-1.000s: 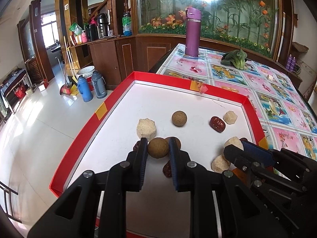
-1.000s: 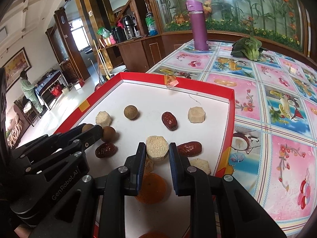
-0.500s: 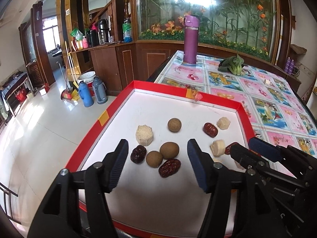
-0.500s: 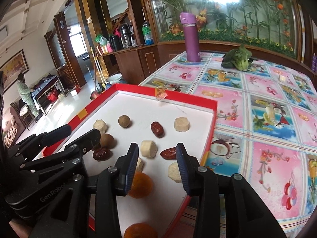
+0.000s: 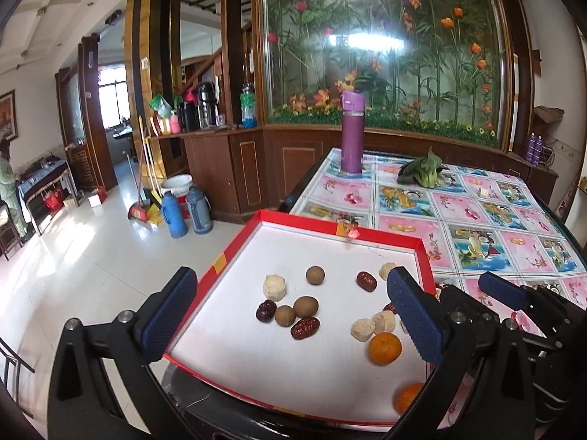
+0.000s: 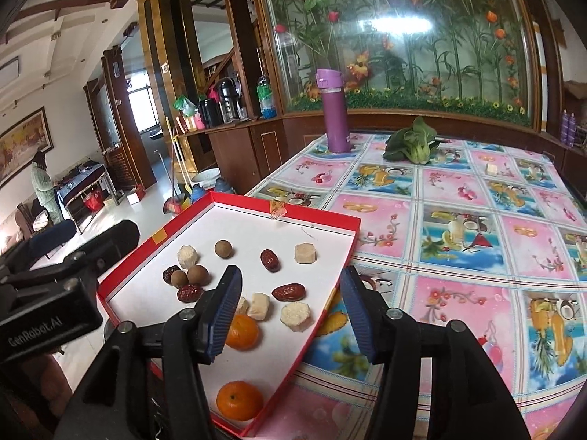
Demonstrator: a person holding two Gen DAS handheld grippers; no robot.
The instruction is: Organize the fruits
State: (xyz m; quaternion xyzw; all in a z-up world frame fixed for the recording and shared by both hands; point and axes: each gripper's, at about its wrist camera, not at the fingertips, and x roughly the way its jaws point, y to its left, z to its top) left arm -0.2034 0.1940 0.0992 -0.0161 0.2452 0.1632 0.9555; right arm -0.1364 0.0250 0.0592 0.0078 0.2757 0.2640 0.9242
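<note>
Each camera looks forward along its own tool, down over the red tray [image 5: 234, 253] from its near edge; the right view sits further right (more worktop [image 6: 458, 227]). Both share tray, flask [image 5: 351, 132] and far wall.

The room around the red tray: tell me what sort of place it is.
Probably a family home's dining and living area: a fruit-patterned oilcloth dining table, blue thermos flasks beside a broom on the tiled floor, and a wooden counter crowded with kettles and bottles.
</note>
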